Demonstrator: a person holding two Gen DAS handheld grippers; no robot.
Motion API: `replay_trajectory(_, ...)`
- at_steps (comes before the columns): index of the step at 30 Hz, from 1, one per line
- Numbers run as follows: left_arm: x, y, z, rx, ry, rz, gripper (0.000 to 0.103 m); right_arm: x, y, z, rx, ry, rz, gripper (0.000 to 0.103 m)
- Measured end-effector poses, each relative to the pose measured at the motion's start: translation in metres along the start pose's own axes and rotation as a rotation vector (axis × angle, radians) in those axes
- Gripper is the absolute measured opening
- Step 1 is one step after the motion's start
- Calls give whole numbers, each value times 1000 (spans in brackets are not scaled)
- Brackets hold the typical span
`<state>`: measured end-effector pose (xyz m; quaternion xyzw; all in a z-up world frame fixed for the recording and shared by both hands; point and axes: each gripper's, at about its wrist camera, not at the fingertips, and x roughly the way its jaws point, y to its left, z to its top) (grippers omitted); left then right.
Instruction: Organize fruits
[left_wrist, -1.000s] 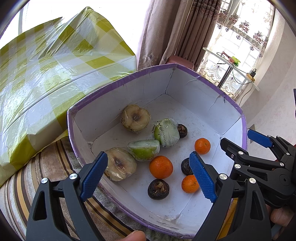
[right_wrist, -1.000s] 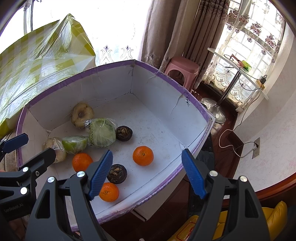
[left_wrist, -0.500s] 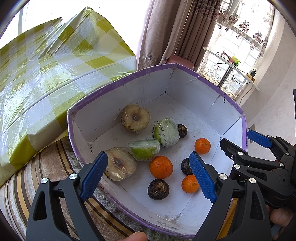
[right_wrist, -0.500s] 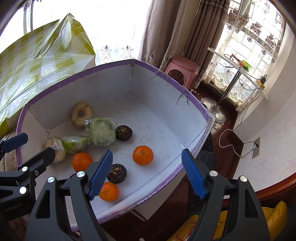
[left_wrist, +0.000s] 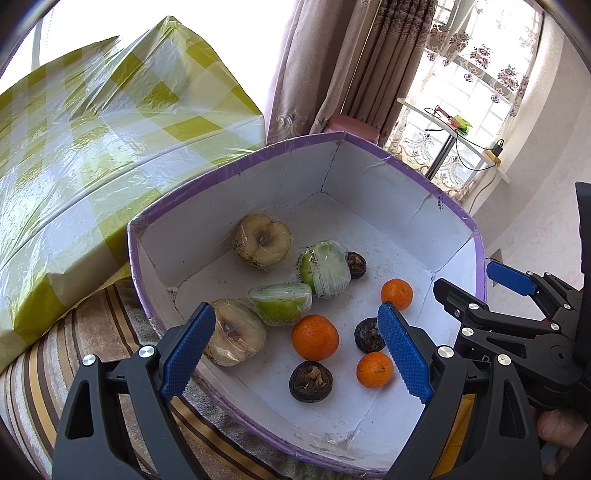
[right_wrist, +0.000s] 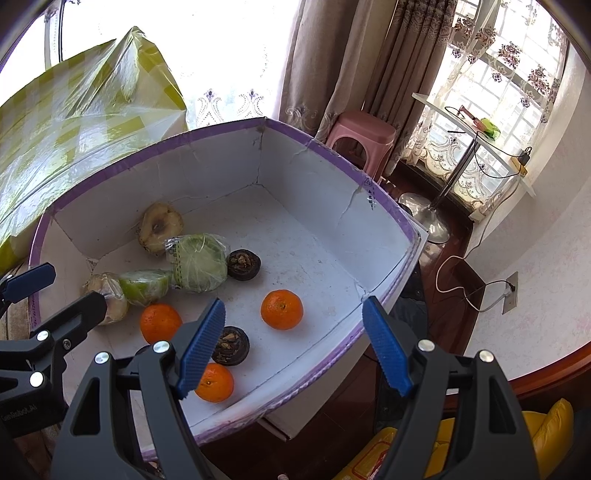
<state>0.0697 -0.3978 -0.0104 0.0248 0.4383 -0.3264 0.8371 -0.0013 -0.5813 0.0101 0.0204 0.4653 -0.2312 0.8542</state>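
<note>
A white box with a purple rim holds the fruit. Inside lie two brown wrapped apple halves, two green wrapped apple halves, three oranges and three dark round fruits. My left gripper is open and empty above the box's near edge. My right gripper is open and empty over the box's near right rim. Each gripper shows in the other's view.
A large package in yellow-checked plastic lies left of the box on a striped cloth. A pink stool, a white side table and curtains stand behind. A yellow bag lies on the floor at right.
</note>
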Motion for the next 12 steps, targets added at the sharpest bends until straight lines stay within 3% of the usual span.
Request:
replay_trajectory(3, -6, 3, 2, -17, -18, -24, 87, 0, -3, 0, 13, -1, -8, 77)
replay_trajectory(6, -38, 10, 7, -47, -79, -63, 87, -8, -1, 5, 23, -32, -21, 77)
replay_trajectory(9, -88, 37, 1, -90, -148, 26, 87, -30, 24, 15, -25, -109, 10, 79)
replay_trajectory(12, -145, 93, -27, -210, -205, 152, 87, -59, 73, 23, -68, -155, 194, 93)
